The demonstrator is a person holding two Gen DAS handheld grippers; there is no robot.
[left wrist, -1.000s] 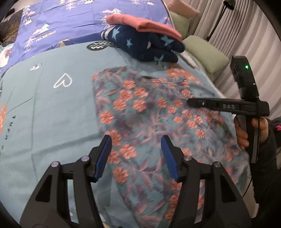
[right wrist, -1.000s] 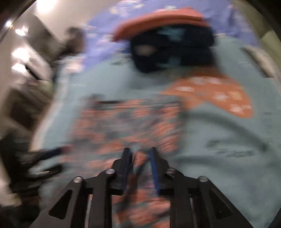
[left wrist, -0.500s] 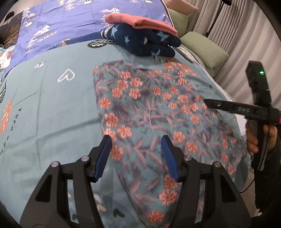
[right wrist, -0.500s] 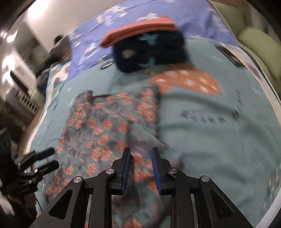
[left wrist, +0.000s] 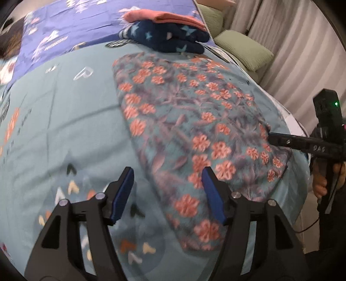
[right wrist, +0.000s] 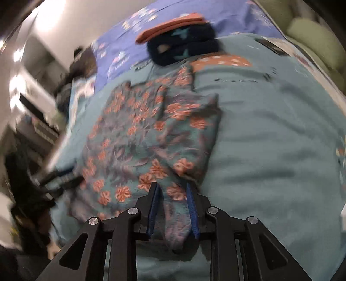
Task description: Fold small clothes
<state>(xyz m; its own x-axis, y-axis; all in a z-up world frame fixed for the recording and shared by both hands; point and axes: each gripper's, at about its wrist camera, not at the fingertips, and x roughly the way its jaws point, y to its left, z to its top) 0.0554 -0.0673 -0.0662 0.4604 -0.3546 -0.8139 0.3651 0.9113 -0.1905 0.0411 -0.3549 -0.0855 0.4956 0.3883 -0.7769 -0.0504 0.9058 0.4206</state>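
Floral garment (left wrist: 194,134) lies spread on the teal bedspread (left wrist: 64,129) of the bed, just below a folded stack: a navy star-print piece (left wrist: 168,39) with a pink one (left wrist: 160,17) on top. My left gripper (left wrist: 166,190) hovers over the garment's near edge with its jaws opening and nothing pinched between them; a second ago they stood narrower, over the middle of the cloth. My right gripper (right wrist: 173,207) has a bunched fold of the garment between its pads (right wrist: 154,207), the jaws a little wider than a second ago; in the left view its tip (left wrist: 274,138) sits at the cloth's right corner, further toward the bed's edge than before, and that side now lies stretched flatter. A green cushion (left wrist: 244,49) rests beyond the bed by the curtain (left wrist: 292,54).
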